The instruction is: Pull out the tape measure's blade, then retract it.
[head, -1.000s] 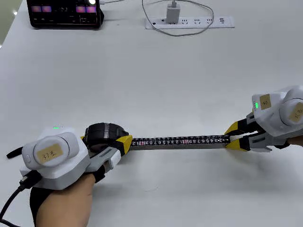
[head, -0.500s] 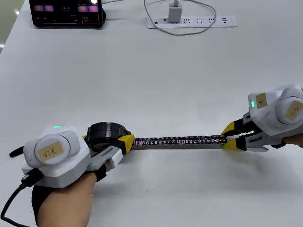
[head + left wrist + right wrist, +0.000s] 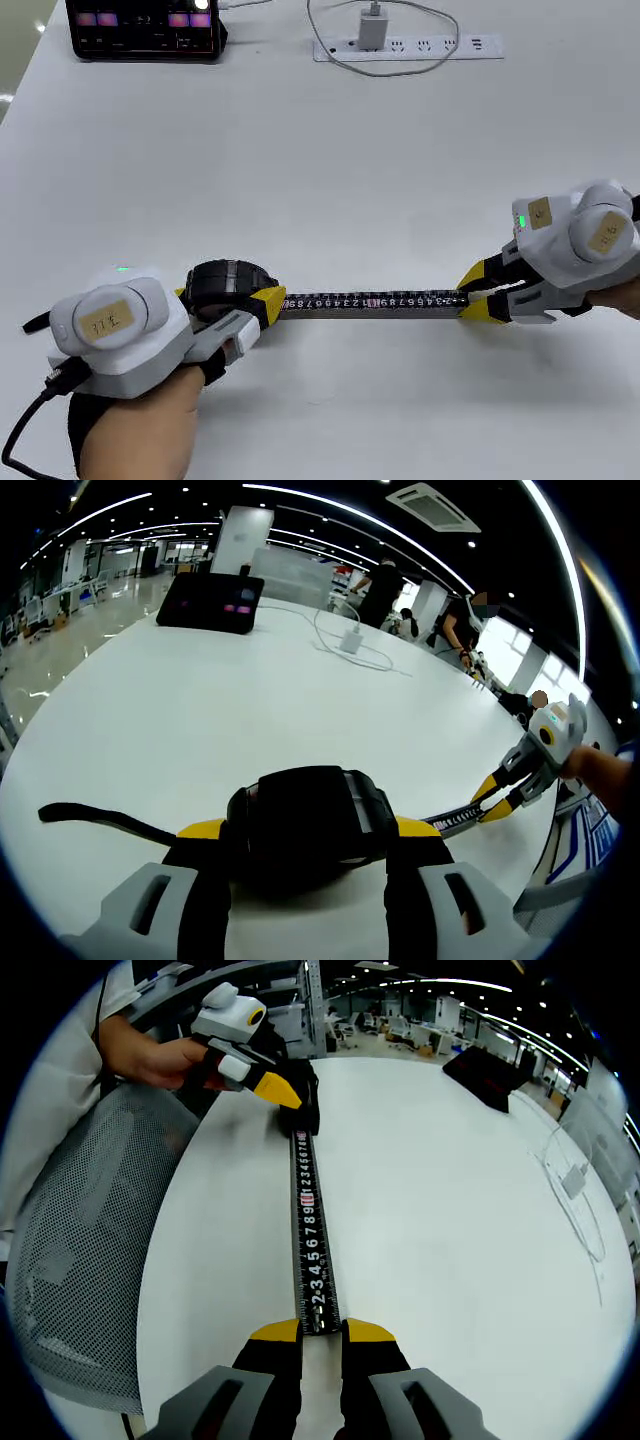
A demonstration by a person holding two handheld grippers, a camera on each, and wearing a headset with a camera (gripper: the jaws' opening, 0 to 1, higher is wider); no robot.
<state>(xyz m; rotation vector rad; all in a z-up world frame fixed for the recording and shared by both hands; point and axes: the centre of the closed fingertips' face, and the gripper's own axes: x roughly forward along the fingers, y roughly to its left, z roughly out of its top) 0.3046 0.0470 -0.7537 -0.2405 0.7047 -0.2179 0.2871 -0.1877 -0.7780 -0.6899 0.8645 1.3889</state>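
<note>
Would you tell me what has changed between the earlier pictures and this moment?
The right gripper, shut on the tip of the blade, has moved in toward the tape measure case. The exposed blade is shorter, so it appears to be feeding back in. The left gripper still clamps the case at the same spot on the table. Nothing was let go.

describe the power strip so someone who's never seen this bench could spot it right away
On the white table, look to the far edge, away from the tape measure. Right of the dark screen device lies the power strip: a long flat white bar with rows of sockets, the only thing there with a white charger plugged in and a thin cable looping round it.
</note>
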